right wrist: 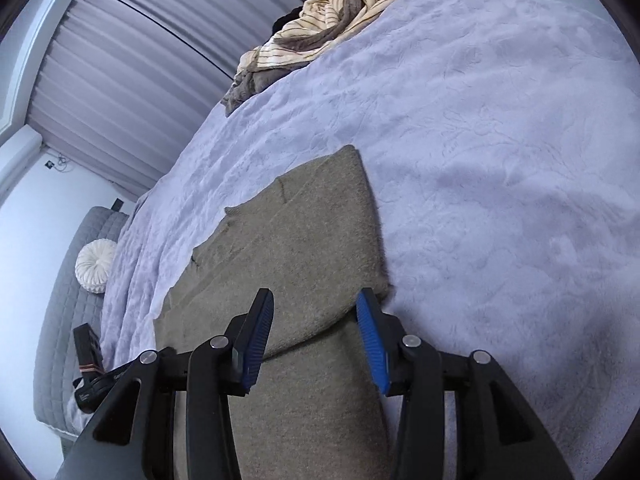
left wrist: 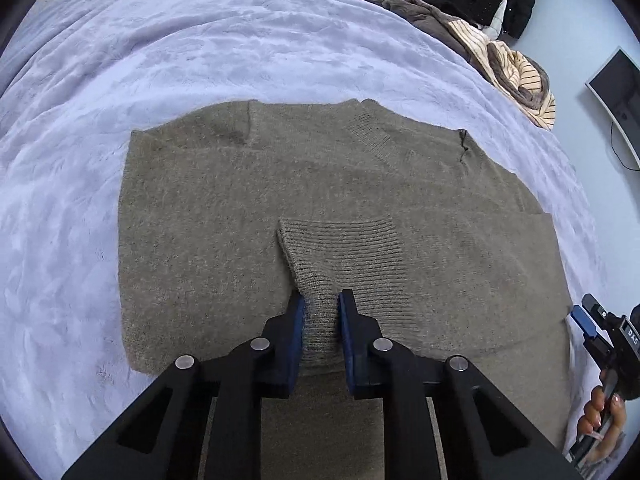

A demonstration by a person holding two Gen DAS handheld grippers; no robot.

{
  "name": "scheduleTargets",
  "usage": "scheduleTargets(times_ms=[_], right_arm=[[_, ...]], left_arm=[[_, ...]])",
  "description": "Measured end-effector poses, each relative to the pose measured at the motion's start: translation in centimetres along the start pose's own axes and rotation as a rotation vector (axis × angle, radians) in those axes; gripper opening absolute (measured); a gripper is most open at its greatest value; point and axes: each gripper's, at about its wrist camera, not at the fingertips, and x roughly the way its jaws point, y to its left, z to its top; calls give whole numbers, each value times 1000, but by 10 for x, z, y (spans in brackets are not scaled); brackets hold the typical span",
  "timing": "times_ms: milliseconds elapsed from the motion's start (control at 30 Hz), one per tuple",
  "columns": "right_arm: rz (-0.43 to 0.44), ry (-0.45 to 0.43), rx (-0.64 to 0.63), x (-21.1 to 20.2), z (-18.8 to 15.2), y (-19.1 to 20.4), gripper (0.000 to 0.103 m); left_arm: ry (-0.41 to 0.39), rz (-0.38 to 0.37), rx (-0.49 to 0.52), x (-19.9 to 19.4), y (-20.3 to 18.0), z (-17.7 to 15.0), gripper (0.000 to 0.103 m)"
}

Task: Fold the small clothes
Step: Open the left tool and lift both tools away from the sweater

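Your sweater (left wrist: 240, 208) lies flat on the bed (left wrist: 200, 40), near edge toward you, neckline on the far side. Judging by how it lies, the fold is partway in. Both sides look tucked toward the middle, since the body shows straight left and right edges and one ribbed cuff (left wrist: 344, 248) lies across the centre. The bottom-to-top fold does not look done yet, and it is not a compact packet.

Your left tongs (left wrist: 322, 300) are drawn narrow and pinch that ribbed cuff between the blue pads. Your right tongs (right wrist: 316, 308) stand half open over the sweater's right near edge. Knit shows between the pads, but they do not press it, so that hand holds nothing.

For edges, mind the right side. In the left wrist view the sweater's right edge runs close to the bed's drop-off, and your right hand (left wrist: 600, 420) works just beyond it. The pile of striped and dark clothes (left wrist: 480, 40) sits at the far right, well apart from the sweater. To the left and far side the bedcover is bare and wide, so a fold carried away from you has open room. The round cushion (right wrist: 96, 266) lies on a separate grey surface beyond the bed, out of your way.
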Motion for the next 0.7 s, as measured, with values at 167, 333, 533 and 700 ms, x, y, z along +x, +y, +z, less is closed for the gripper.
scheduleTargets(times_ms=[167,333,533,700], right_arm=[[-122,52,-26,27,-3,-17,39],[-179,45,-60,14,-7,-13,40],[-136,42,-19,-11,-17,-20,43],[-70,61,10,-23,-33,-20,47]], left_arm=[[-26,36,15,-3,6,-12,19],[-57,96,45,-18,8,-22,20],[-39,117,12,-30,15,-45,20],[-120,183,22,-45,14,-79,99]])
